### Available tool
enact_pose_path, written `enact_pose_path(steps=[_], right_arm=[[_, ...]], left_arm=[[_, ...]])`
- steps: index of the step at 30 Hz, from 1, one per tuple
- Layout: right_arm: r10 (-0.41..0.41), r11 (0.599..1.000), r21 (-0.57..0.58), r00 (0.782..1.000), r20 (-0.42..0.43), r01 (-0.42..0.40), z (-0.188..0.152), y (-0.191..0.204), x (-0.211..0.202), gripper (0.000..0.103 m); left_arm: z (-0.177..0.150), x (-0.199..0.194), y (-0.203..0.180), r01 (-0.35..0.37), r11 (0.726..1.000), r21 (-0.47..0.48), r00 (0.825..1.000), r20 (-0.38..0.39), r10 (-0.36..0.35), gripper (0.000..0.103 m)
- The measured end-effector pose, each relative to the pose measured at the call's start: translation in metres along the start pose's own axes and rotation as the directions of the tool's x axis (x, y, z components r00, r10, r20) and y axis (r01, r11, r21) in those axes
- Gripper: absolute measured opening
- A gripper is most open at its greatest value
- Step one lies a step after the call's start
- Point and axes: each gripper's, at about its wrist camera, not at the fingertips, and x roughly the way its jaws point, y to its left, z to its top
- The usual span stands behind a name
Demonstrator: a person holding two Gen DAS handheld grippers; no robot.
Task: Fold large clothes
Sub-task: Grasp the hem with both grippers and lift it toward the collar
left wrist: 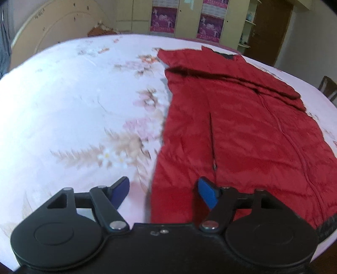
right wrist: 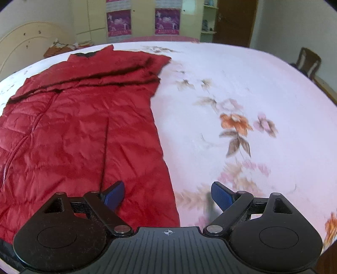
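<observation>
A red coat (left wrist: 242, 126) is lying flat on the bed (left wrist: 73, 105), sleeves already crossed over the chest. The left tool (left wrist: 163, 195) and right tool (right wrist: 167, 196) are hovering with fingers apart at opposite hem corners. Each should be pinching both layers squarely before lifting together toward the collar.

Home bedroom — bed (right wrist: 242, 88), headboard (right wrist: 25, 35), wardrobe (right wrist: 145, 19).

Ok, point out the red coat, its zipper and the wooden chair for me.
red coat (right wrist: 80, 134): right wrist view, on the quilted front panel.
zipper (left wrist: 213, 139): left wrist view, on the dark zip line running down the coat.
wooden chair (right wrist: 308, 61): right wrist view, on the chair's backrest beyond the bed.
</observation>
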Motion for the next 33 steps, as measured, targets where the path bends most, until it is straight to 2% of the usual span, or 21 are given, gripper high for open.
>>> enact_pose_path(steps=[7, 11, 12, 13, 14, 15, 17, 19, 23, 29, 33], right_arm=[[0.067, 0.994, 0.085, 0.997, -0.025, -0.065, -0.016, -0.007, -0.009, 0.088], [0.098, 0.992, 0.084, 0.994, -0.039, -0.094, -0.023, -0.003, -0.015, 0.087], [0.103, 0.992, 0.082, 0.994, -0.043, -0.099, -0.025, -0.002, -0.016, 0.081], [0.111, 0.991, 0.082, 0.993, -0.041, -0.108, -0.026, -0.001, -0.017, 0.067], [0.121, 0.990, 0.083, 0.992, -0.040, -0.117, -0.026, -0.001, -0.019, 0.053], [0.138, 0.987, 0.090, 0.989, -0.045, -0.134, -0.025, 0.000, -0.020, 0.046], [0.173, 0.980, 0.108, 0.983, -0.059, -0.166, -0.025, 0.000, -0.021, 0.020], [0.214, 0.971, 0.128, 0.974, -0.076, -0.203, -0.024, 0.002, -0.021, 0.010], [0.250, 0.961, 0.136, 0.967, -0.057, -0.241, -0.019, 0.006, -0.029, 0.007], [0.266, 0.952, 0.136, 0.961, 0.081, -0.275, 0.009, 0.012, -0.056, 0.007], [0.251, 0.953, 0.129, 0.951, 0.179, -0.276, 0.041, 0.015, -0.069, 0.007]], left_arm=[[-0.011, -0.006, -0.003, 0.057, 0.998, -0.020, 0.998, -0.029, -0.058, 0.063], [-0.015, -0.009, -0.003, 0.092, 0.995, -0.027, 0.995, -0.031, -0.093, 0.052], [-0.015, -0.009, -0.002, 0.105, 0.994, -0.029, 0.994, -0.031, -0.105, 0.046], [-0.016, -0.009, -0.003, 0.120, 0.992, -0.031, 0.992, -0.032, -0.121, 0.041], [-0.016, -0.009, -0.003, 0.143, 0.989, -0.040, 0.989, -0.035, -0.144, 0.032], [-0.016, -0.009, -0.003, 0.158, 0.986, -0.049, 0.986, -0.039, -0.160, 0.024], [-0.016, -0.009, -0.005, 0.184, 0.982, -0.053, 0.981, -0.046, -0.186, 0.016], [-0.015, -0.009, -0.006, 0.201, 0.978, -0.058, 0.978, -0.050, -0.204, 0.012], [-0.008, -0.018, -0.003, 0.255, 0.962, -0.094, 0.966, -0.018, -0.258, 0.008], [0.021, -0.038, 0.007, 0.327, 0.932, -0.155, 0.944, 0.106, -0.314, 0.008], [0.053, -0.047, 0.000, 0.359, 0.924, -0.128, 0.923, 0.197, -0.331, 0.008]])
